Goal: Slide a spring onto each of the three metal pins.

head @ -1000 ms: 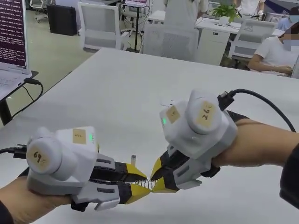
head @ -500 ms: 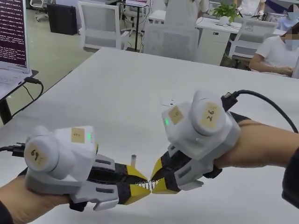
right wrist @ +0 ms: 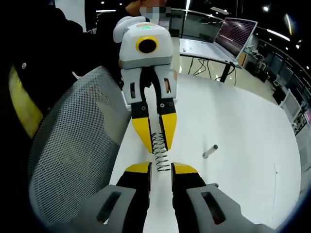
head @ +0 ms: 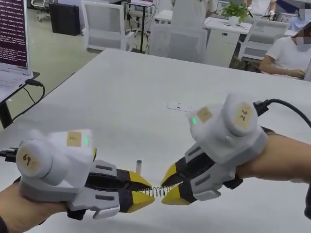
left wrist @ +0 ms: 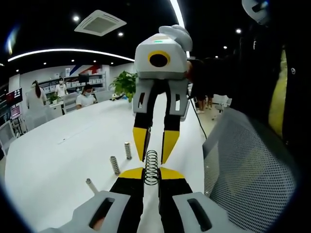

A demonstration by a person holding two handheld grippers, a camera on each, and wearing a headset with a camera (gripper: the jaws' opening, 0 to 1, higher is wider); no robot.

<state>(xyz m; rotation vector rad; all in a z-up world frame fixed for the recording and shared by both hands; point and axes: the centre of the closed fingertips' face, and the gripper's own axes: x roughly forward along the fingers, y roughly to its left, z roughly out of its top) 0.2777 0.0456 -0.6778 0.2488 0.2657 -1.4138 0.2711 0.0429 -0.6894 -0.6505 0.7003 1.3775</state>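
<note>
A thin coiled spring (head: pixel 158 191) is held in the air between two hand-held grippers, just above a white surface (head: pixel 121 97). One end is pinched by the left gripper (head: pixel 149 191), whose yellow-tipped fingers (left wrist: pixel 130 174) are pressed close onto the coil. The other end is pinched by the right gripper (head: pixel 166 190), and its fingers (right wrist: pixel 138 168) are likewise closed on the last turns. The two sets of fingertips are pointed at each other, near but apart, and the spring is drawn out across the gap between them.

In the left gripper view, three metal pins are seen standing upright on the surface, off to the left of that gripper's fingers. The bare pin (left wrist: pixel 91 185) is nearest the fingers and has nothing on it. The middle pin (left wrist: pixel 114 165) and the far pin (left wrist: pixel 128 150) lie beyond it, each with a coil slid over it.

In the head view, the bare pin is seen just behind the left fingertips. In the right gripper view, it is seen to the right of those fingers, apart from them.

A mesh chair back (left wrist: pixel 248 170) is seen close by, to the right of the left fingers. A flat white object (head: pixel 181 106) lies on the surface well beyond both sets of fingers.
</note>
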